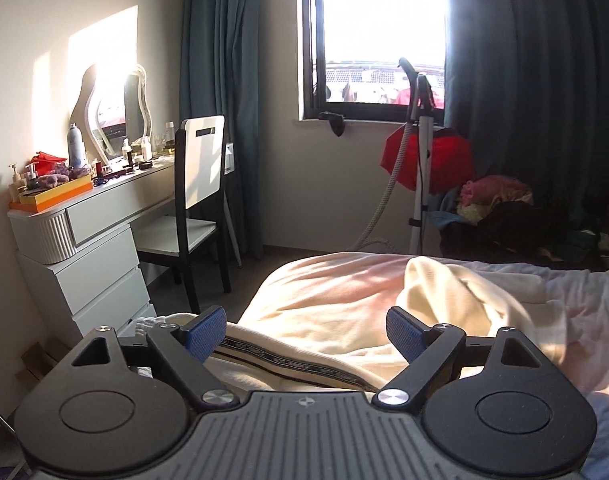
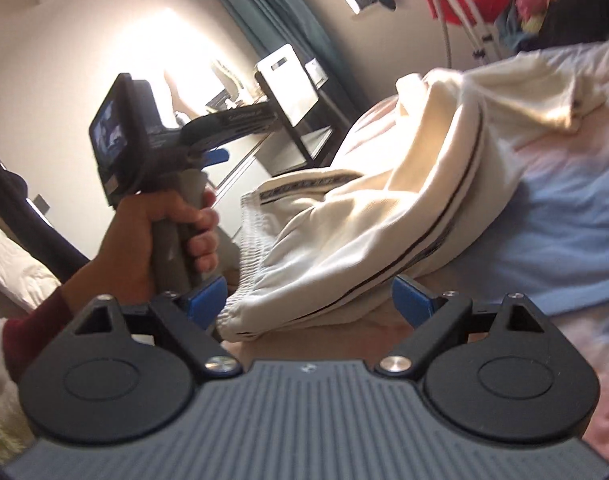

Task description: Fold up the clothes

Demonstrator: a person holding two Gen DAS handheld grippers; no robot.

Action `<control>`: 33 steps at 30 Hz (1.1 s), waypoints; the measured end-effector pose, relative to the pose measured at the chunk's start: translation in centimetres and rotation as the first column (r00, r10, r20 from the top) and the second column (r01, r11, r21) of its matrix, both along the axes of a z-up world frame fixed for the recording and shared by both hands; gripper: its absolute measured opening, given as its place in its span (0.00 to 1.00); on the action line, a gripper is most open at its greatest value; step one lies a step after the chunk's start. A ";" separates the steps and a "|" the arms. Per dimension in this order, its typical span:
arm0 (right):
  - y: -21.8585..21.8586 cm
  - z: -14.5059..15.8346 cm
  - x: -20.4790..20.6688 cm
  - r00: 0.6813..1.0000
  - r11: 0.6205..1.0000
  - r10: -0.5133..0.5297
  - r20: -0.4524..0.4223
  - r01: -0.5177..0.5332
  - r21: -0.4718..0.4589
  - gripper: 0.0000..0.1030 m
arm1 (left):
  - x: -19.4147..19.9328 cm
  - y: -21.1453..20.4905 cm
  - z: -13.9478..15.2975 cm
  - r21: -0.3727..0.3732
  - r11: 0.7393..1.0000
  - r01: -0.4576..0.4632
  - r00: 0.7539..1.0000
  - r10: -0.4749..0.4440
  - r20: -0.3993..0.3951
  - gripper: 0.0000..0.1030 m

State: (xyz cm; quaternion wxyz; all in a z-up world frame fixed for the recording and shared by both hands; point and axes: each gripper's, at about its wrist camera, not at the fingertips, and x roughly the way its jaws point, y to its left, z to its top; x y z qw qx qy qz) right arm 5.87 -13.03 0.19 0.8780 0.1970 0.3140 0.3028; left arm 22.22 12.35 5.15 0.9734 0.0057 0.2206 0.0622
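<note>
Here, both grippers are hovering with fingers spread wide, gripping nothing: the left gripper (image 1: 306, 334) and right gripper (image 2: 309, 300) each facing cream trousers (image 2: 384, 208) bunched just ahead on the bed (image 2: 564, 216). Pinching the waistband's corners should be working best.

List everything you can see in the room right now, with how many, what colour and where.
trousers: one, cream with dark side stripe, crumpled on the bed
bed: one, pink and pale blue covers, foreground
dressing table: one, white, left wall, cluttered with bottles
mirror: one, wavy white frame, on the dressing table
chair: one, black frame with white back, at the dressing table
window: one, dark frame, far wall
curtains: two, dark teal, either side of the window
garment steamer: one, white pole, below the window
clothes pile: one, mixed colours, right of the steamer
left gripper: open, above the trousers
right gripper: open, at the waistband
left hand: gripping its handle
</note>
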 end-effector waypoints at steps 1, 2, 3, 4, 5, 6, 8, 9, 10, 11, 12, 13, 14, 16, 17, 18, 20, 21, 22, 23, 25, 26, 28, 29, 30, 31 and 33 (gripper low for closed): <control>-1.1 0.5 -0.7 0.999 0.999 -0.030 0.033 0.031 -0.031 0.89 | -1.0 -1.0 0.4 -0.008 1.000 0.014 1.000 -0.013 0.010 0.87; -2.0 0.9 -1.3 0.997 0.997 -0.056 0.062 0.060 -0.055 0.89 | -2.1 -2.0 0.8 -0.016 1.000 0.025 1.000 -0.025 0.019 0.87; -2.7 0.8 -1.5 0.994 0.994 -0.077 0.080 0.082 -0.071 0.89 | -3.1 -2.9 1.1 -0.023 0.999 0.037 0.999 -0.036 0.028 0.88; -3.3 0.8 -1.7 0.990 0.991 -0.096 0.099 0.105 -0.085 0.89 | -4.2 -3.8 1.5 -0.030 0.998 0.047 0.998 -0.046 0.036 0.90; -4.0 0.8 -1.9 0.986 0.987 -0.116 0.118 0.128 -0.100 0.89 | -5.2 -4.8 1.7 -0.031 0.998 0.055 0.998 -0.054 0.042 0.91; -4.6 0.8 -2.0 0.981 0.982 -0.135 0.138 0.151 -0.114 0.89 | -6.1 -5.7 1.8 -0.034 0.997 0.064 0.997 -0.062 0.047 0.91; -5.9 0.8 -2.4 0.969 0.970 -0.171 0.177 0.197 -0.140 0.89 | -7.4 -7.5 2.0 -0.027 0.995 0.091 0.995 -0.090 0.050 0.91; -6.6 0.8 -2.6 0.962 0.964 -0.189 0.197 0.220 -0.152 0.89 | -8.0 -8.5 1.9 -0.021 0.994 0.106 0.993 -0.105 0.050 0.92; -7.2 0.8 -2.8 0.954 0.956 -0.206 0.217 0.244 -0.164 0.89 | -8.5 -9.4 1.8 -0.012 0.993 0.120 0.992 -0.119 0.050 0.93; -7.8 0.7 -2.9 0.947 0.949 -0.221 0.232 0.264 -0.170 0.89 | -8.9 -10.4 1.6 -0.002 0.991 0.133 0.990 -0.133 0.049 0.93; -8.2 0.6 -3.0 0.943 0.946 -0.234 0.236 0.277 -0.168 0.89 | -9.0 -11.4 1.4 0.011 0.989 0.144 0.988 -0.145 0.046 0.94; -8.7 0.4 -3.1 0.938 0.942 -0.248 0.241 0.292 -0.165 0.89 | -9.0 -12.3 1.2 0.025 0.988 0.155 0.987 -0.156 0.042 0.94; -9.2 0.0 -3.2 0.933 0.938 -0.263 0.246 0.307 -0.163 0.89 | -8.7 -13.0 0.9 0.036 0.985 0.167 0.985 -0.168 0.035 0.94; -10.3 -0.6 -3.3 0.920 0.928 -0.292 0.261 0.339 -0.158 0.89 | -7.9 -14.6 0.3 0.050 0.981 0.186 0.982 -0.187 0.022 0.94; -10.9 -0.9 -3.3 0.914 0.922 -0.305 0.267 0.354 -0.157 0.89 | -7.4 -15.3 0.0 0.055 0.979 0.195 0.980 -0.196 0.015 0.94; -11.4 -1.3 -3.3 0.907 0.916 -0.319 0.274 0.369 -0.157 0.89 | -6.6 -16.1 -0.5 0.054 0.978 0.202 0.979 -0.203 0.009 0.94; -12.4 -2.2 -2.9 0.901 0.908 -0.341 0.269 0.390 -0.154 0.89 | -4.9 -17.3 -1.5 0.050 0.977 0.209 0.978 -0.210 -0.001 0.94; -12.9 -2.8 -2.6 0.900 0.905 -0.350 0.261 0.396 -0.154 0.89 | -3.9 -17.9 -2.1 0.052 0.975 0.215 0.977 -0.215 -0.006 0.94; -13.3 -3.3 -2.1 0.901 0.903 -0.355 0.249 0.399 -0.157 0.89 | -2.8 -18.4 -2.7 0.056 0.974 0.219 0.976 -0.219 -0.010 0.93; -13.7 -3.9 -1.6 0.901 0.901 -0.361 0.238 0.404 -0.160 0.89 | -1.5 -19.0 -3.3 0.064 0.973 0.222 0.975 -0.221 -0.017 0.92; -14.3 -4.8 -0.6 0.901 0.894 -0.378 0.214 0.416 -0.169 0.89 | 1.4 -20.1 -4.5 0.087 0.971 0.225 0.974 -0.223 -0.032 0.89; -14.6 -5.2 0.1 0.900 0.891 -0.387 0.203 0.421 -0.170 0.89 | 2.9 -20.8 -5.1 0.102 0.969 0.226 0.974 -0.223 -0.040 0.88; -15.3 -5.8 1.4 0.892 0.883 -0.412 0.185 0.441 -0.161 0.89 | 5.8 -22.0 -6.2 0.133 0.964 0.230 0.973 -0.226 -0.049 0.87; -15.7 -6.1 2.1 0.888 0.879 -0.425 0.177 0.451 -0.155 0.89 | 7.4 -22.6 -6.7 0.155 0.961 0.229 0.973 -0.223 -0.055 0.87; -16.1 -6.5 2.8 0.883 0.874 -0.440 0.166 0.463 -0.147 0.89 | 8.9 -23.2 -7.2 0.180 0.958 0.224 0.974 -0.216 -0.062 0.87; -16.5 -7.1 3.7 0.877 0.868 -0.458 0.147 0.477 -0.140 0.89 | 10.5 -23.7 -7.7 0.204 0.955 0.217 0.976 -0.207 -0.071 0.87; -17.2 -8.4 5.4 0.870 0.860 -0.483 0.099 0.493 -0.130 0.89 | 14.1 -24.5 -8.8 0.250 0.950 0.189 0.981 -0.169 -0.098 0.86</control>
